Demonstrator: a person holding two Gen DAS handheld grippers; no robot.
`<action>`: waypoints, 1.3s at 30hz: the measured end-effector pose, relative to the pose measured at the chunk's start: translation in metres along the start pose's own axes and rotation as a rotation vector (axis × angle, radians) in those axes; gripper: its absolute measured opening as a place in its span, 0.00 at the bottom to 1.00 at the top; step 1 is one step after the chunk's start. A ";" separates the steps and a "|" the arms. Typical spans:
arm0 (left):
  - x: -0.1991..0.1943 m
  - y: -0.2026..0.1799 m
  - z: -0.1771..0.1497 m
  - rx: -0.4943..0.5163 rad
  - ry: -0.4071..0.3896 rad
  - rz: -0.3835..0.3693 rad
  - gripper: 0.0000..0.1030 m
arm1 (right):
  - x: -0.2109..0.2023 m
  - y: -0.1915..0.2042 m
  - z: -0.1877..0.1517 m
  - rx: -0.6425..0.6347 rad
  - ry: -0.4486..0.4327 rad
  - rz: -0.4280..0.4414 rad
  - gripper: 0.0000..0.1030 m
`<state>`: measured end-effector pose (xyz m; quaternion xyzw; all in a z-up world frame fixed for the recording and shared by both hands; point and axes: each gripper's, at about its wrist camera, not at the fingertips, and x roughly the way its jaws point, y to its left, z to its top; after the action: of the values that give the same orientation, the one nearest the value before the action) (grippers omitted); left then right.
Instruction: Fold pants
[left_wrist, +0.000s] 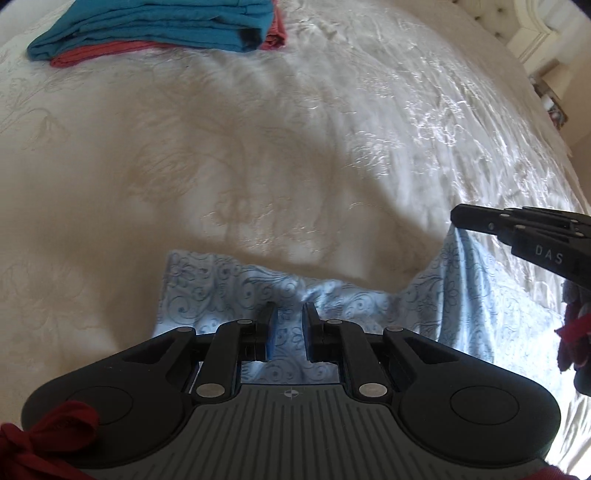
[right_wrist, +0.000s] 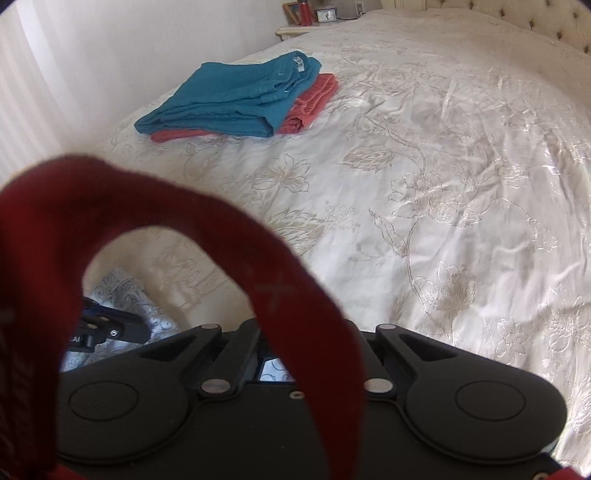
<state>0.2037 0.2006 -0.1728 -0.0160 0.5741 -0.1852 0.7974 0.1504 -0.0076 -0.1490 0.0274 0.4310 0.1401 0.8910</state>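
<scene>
The light-blue patterned pants (left_wrist: 236, 291) lie on the cream embroidered bedspread (left_wrist: 295, 147), at its near edge, and all places here are given from them. One corner of the pants is lifted on their right side, pinched in the right gripper (left_wrist: 458, 221), whose jaws are closed on the cloth. The left gripper (left_wrist: 289, 325) hovers directly over the middle of the pants; its jaws stand a narrow way apart, with the fabric showing between them, and nothing is held. In the right wrist view a red strap (right_wrist: 280, 295) loops across the lens and hides that gripper's fingertips. Well beyond the pants, toward the far left of the bedspread, a folded teal garment (right_wrist: 236, 96) rests on top of a folded coral one (right_wrist: 314, 99). Farther still, past that stack, a nightstand (right_wrist: 295, 31) carries a small clock (right_wrist: 327, 14).
</scene>
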 end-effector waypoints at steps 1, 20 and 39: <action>-0.001 0.003 0.000 -0.004 0.002 0.004 0.14 | 0.002 -0.001 0.000 0.002 0.005 -0.006 0.05; 0.003 0.021 0.000 -0.028 0.034 0.038 0.14 | 0.011 -0.015 -0.004 -0.025 0.100 0.106 0.07; 0.004 0.041 0.021 -0.076 -0.010 0.033 0.14 | -0.005 0.028 -0.014 -0.079 0.012 0.002 0.28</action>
<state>0.2354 0.2338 -0.1791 -0.0375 0.5770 -0.1500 0.8019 0.1306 0.0173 -0.1492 -0.0081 0.4303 0.1581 0.8887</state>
